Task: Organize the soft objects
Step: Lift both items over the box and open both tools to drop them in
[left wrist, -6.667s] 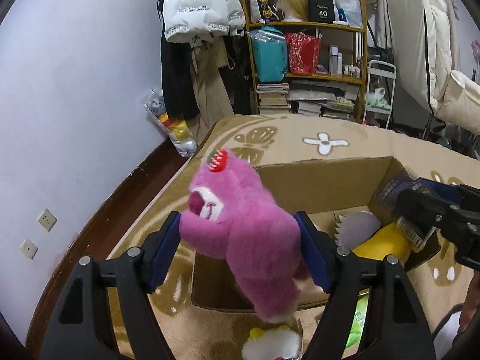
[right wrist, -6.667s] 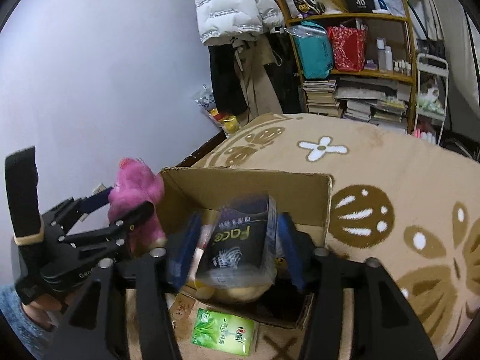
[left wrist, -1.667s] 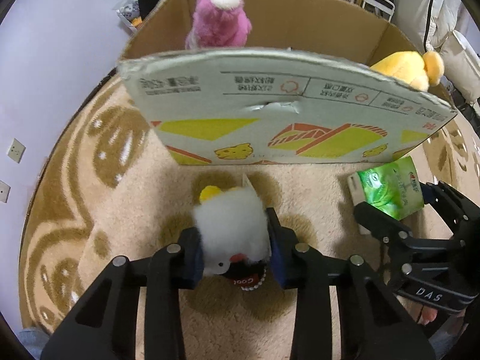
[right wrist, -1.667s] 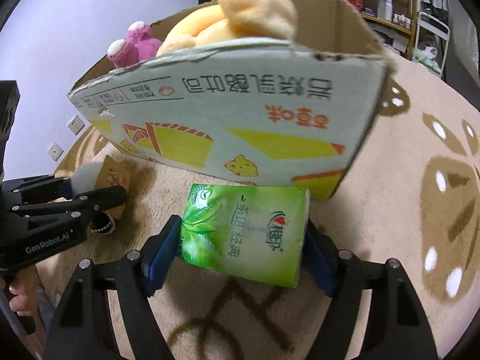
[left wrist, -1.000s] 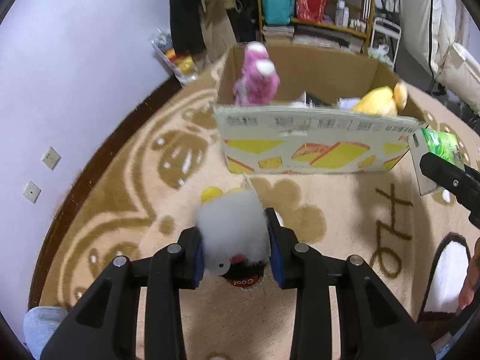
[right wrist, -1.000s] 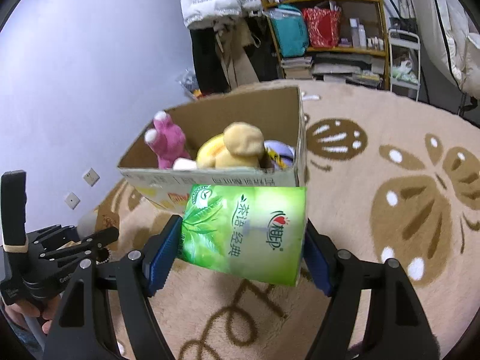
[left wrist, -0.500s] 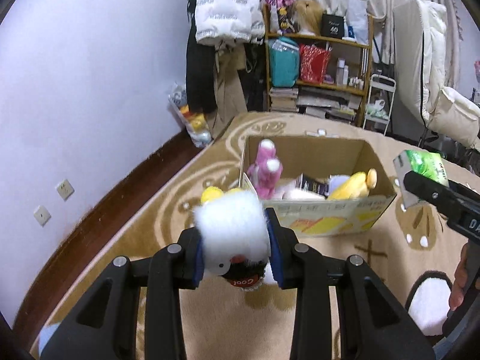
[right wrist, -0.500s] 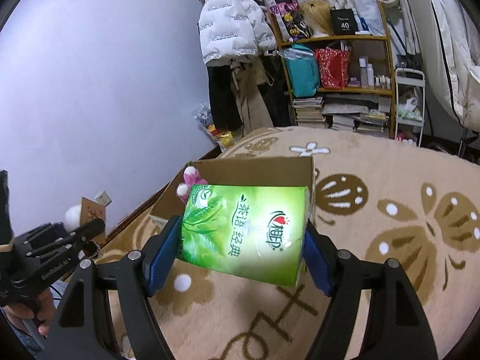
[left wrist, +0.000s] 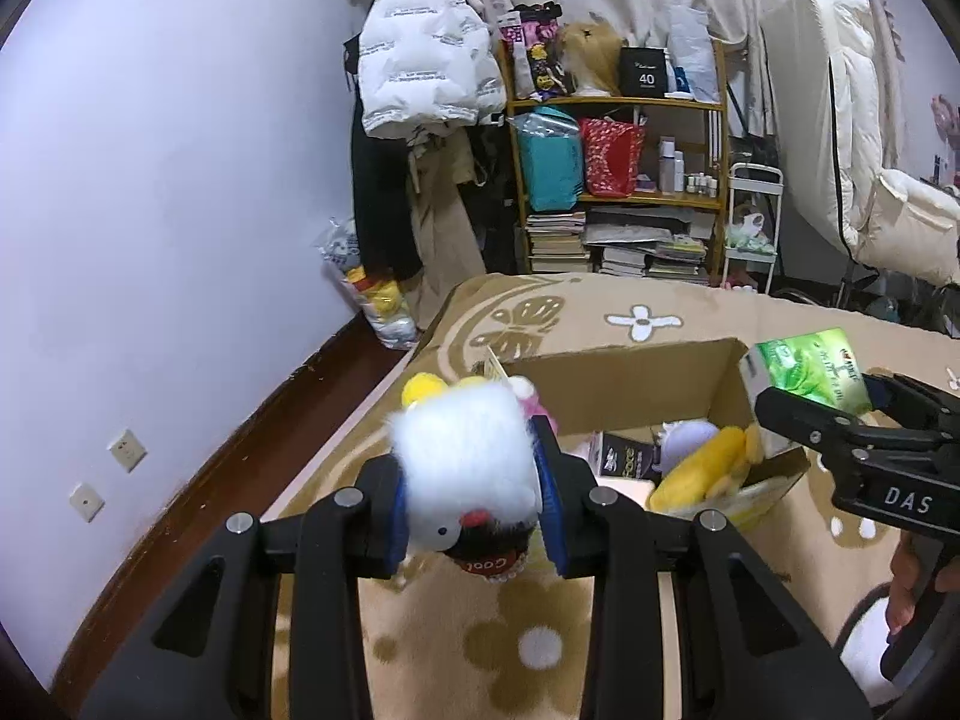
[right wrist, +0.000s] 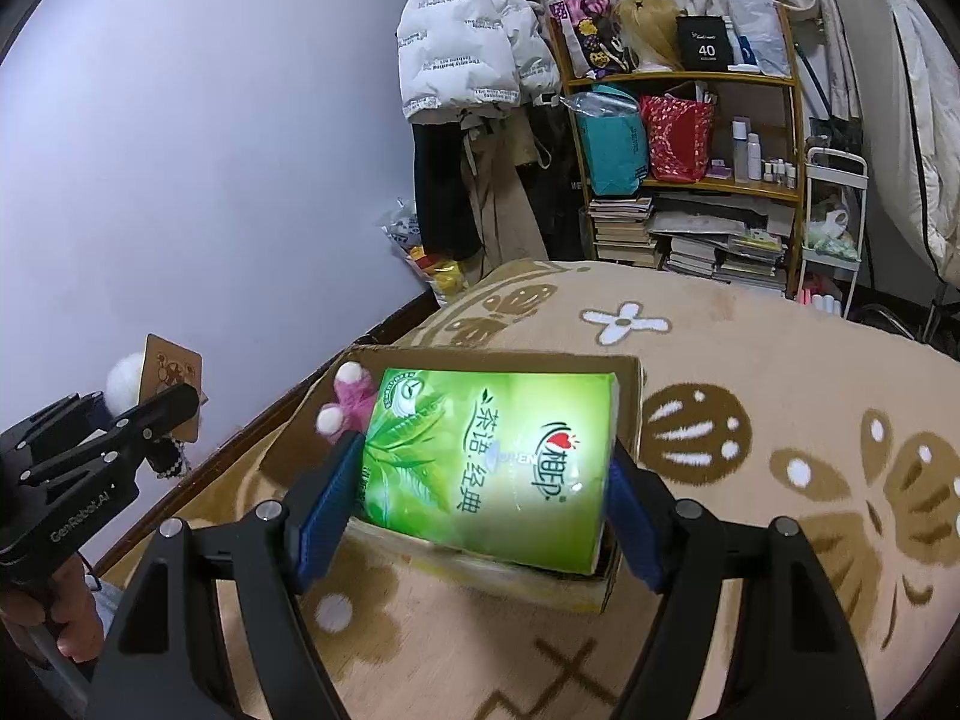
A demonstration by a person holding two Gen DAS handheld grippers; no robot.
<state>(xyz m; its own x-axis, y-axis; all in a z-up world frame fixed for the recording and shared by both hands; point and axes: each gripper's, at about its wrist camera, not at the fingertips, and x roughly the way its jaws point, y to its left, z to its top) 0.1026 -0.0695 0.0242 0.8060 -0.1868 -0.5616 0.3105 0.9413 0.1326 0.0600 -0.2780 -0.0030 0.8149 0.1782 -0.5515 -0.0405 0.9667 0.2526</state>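
My left gripper [left wrist: 474, 501] is shut on a fluffy white plush toy [left wrist: 465, 450] with a yellow tuft and a card tag, held above the rug just left of the open cardboard box [left wrist: 630, 387]. A pink plush [right wrist: 348, 399], a yellow plush [left wrist: 702, 468] and a dark packet [left wrist: 624, 456] lie in the box. In the right wrist view my right gripper [right wrist: 480, 492] is shut on a green tissue pack [right wrist: 486, 462], held over the box's near side and hiding most of its inside. The left gripper [right wrist: 150, 408] shows there at the far left with the white plush [right wrist: 126, 381].
The box sits on a tan patterned rug [left wrist: 600, 648]. A wooden shelf [left wrist: 618, 180] with books and bags stands behind it, next to hanging coats [left wrist: 420, 60]. A lilac wall [left wrist: 180, 210] and dark skirting run along the left. A white padded chair [left wrist: 870, 192] is at the right.
Both grippers have risen with their loads and tilted up, so the room and the box's inside came into view. The white plush and tissue pack now sit level with the box's opening.
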